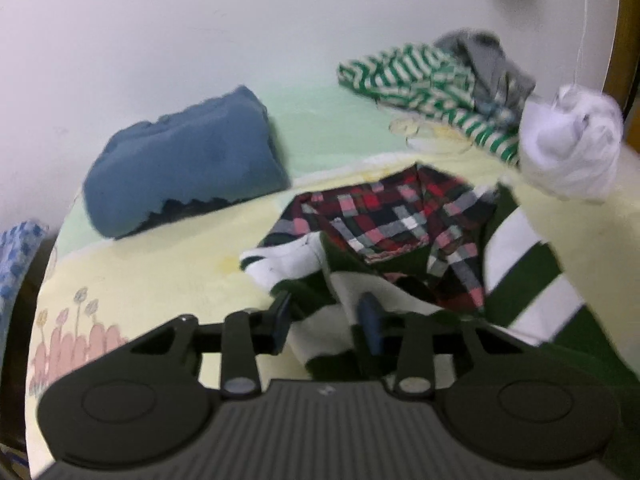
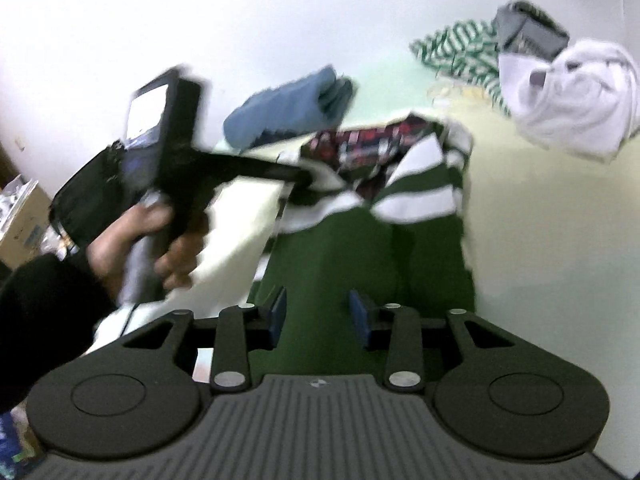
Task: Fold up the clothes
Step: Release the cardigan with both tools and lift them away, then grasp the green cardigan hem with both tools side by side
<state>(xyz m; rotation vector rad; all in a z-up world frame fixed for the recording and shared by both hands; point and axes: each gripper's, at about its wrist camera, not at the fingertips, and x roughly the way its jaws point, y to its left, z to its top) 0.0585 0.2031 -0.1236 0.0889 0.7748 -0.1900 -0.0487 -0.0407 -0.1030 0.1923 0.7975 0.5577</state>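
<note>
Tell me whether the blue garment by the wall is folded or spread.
Folded: the blue garment sits as a thick, compact bundle with stacked layers at its edge.

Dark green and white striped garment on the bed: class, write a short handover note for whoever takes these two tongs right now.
Left tongs: open, straddling an edge of the dark green and white striped garment, not clamped.
Right tongs: open, over the garment's plain green part, holding nothing.
Red plaid cloth lies crumpled on top.
Folded blue garment sits aside; thin-striped green top, grey cloth and white cloth are piled behind.
Done: blue one only. Left: everything else.
</note>
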